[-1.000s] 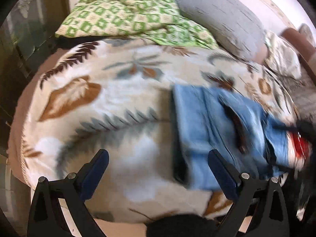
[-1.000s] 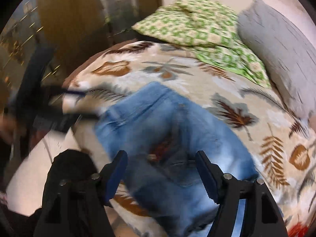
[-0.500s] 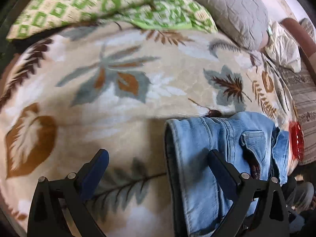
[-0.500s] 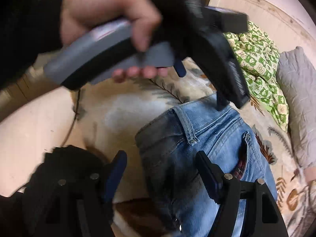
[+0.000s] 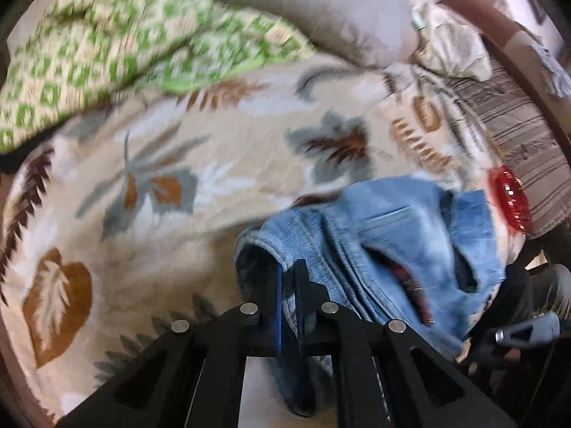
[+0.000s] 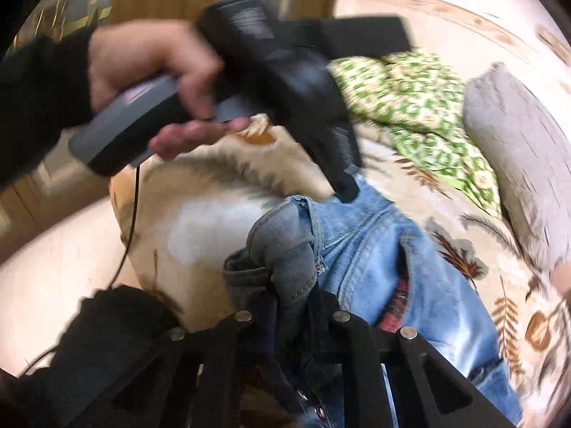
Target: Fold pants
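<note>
Light blue jeans [image 5: 403,228] lie crumpled on a leaf-patterned blanket [image 5: 185,149], back pocket up. My left gripper [image 5: 288,268] is shut on the waistband edge at the jeans' left end. In the right wrist view the jeans [image 6: 367,246] run away to the right. The jaws of my right gripper [image 6: 293,289] are closing, and a bunched grey-blue fold of the waistband is pinched between them. A hand [image 6: 150,67] carries the left gripper [image 6: 344,189] in from above, its tip down on the denim just beyond my right one.
A green checked quilt [image 5: 107,46] and a grey pillow [image 5: 321,10] lie at the far side of the bed. A red shiny object [image 5: 510,199] sits by a striped cloth [image 5: 517,125] on the right. A thin cable [image 6: 132,214] hangs over the bed edge near a black sleeve [image 6: 100,339].
Both grippers went from wide open to clamped on the jeans' waistband. The left one slid across the blanket to the denim edge; the fabric has bunched and lifted between them.
</note>
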### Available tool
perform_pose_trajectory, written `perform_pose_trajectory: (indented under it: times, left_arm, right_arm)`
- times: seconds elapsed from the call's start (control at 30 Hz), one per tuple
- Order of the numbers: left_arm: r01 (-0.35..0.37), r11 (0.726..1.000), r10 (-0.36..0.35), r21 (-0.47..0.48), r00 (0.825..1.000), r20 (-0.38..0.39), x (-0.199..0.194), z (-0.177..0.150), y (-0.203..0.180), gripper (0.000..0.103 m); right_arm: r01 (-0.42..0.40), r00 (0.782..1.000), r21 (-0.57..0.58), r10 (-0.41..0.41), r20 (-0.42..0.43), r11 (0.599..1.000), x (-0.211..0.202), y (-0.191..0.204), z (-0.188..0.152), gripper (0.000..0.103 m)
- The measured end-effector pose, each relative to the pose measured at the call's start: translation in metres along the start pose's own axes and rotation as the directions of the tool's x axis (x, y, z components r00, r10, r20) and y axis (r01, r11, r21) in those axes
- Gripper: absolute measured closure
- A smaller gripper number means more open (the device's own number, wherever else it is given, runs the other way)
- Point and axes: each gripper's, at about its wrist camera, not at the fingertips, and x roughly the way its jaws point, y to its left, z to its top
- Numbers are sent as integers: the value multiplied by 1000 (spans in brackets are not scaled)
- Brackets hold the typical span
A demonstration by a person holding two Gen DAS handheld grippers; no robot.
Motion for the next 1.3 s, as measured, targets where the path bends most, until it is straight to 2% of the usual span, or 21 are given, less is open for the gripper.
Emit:
perform_pose_trajectory:
  times: [0.1,0.2,0.3,0.4,0.5,0.53,0.63,0.73,0.8,0.83,0.87,0.9,0.93,0.97,1.0,1.03,1.1,1.13,1.2,1.3]
  left_arm:
    - [14,999,-16,46,999,44,-25,10,-30,98]
    - [32,992,-42,123,996,82,-44,25,-74,98]
    - [65,975,-88,213,991,101,-49,42,-128,98]
    - [126,941,-160,313,983,87,-41,57,-195,98]
    - [192,904,-221,381,975,33,-16,70,-255,98]
    - [225,891,-245,394,969,0,-3,73,-274,98]
    - [273,862,-263,427,961,-84,38,78,-319,98]
    - [287,856,-235,429,957,-172,91,82,-347,98]
    - [295,867,-218,402,949,-228,125,82,-353,97]
    - [299,873,-222,386,947,-232,130,82,-353,97]
    - [313,878,-242,363,943,-227,126,82,-353,96]
    - [339,881,-278,329,935,-220,119,85,-347,90]
    - [368,877,-313,308,925,-213,107,87,-341,73]
    - [377,873,-327,309,923,-203,96,86,-338,61]
    - [367,872,-325,324,929,-178,80,84,-332,36]
    - [336,875,-308,349,942,-134,61,78,-325,24]
    - [265,880,-258,394,963,-71,33,66,-312,20]
    - [226,881,-227,415,973,-47,20,58,-303,20]
    - [181,885,-190,430,982,-21,0,40,-282,20]
    - [129,895,-133,427,991,-21,-17,6,-248,20]
  right_arm:
    - [-24,997,106,16,77,994,-36,-27,-9,90]
    - [-56,990,231,24,140,971,-71,-55,-28,90]
    - [-70,981,371,-4,194,926,-108,-87,-58,90]
    - [-70,974,527,-57,219,847,-137,-120,-99,90]
    - [-74,972,690,-104,212,720,-157,-156,-152,90]
    - [-64,975,748,-120,189,660,-160,-168,-176,90]
    - [-61,980,838,-126,152,542,-163,-189,-221,90]
    - [1,992,902,-115,54,431,-151,-204,-256,90]
    - [18,996,926,-84,15,378,-139,-211,-271,86]
    - [22,997,933,-73,4,360,-137,-214,-277,86]
    - [17,998,937,-66,6,349,-137,-215,-278,86]
    - [11,998,938,-61,11,345,-138,-217,-279,84]
    - [8,998,935,-62,15,356,-143,-218,-276,76]
    - [16,997,928,-73,12,371,-149,-218,-273,73]
    - [22,997,923,-81,9,384,-153,-219,-271,62]
    - [37,995,913,-95,2,405,-160,-219,-268,42]
    - [58,990,890,-138,6,452,-179,-216,-262,30]
    - [53,987,875,-156,26,481,-190,-214,-258,30]
    - [28,988,860,-147,55,509,-201,-213,-252,30]
    - [-79,988,832,-65,137,549,-205,-207,-238,30]
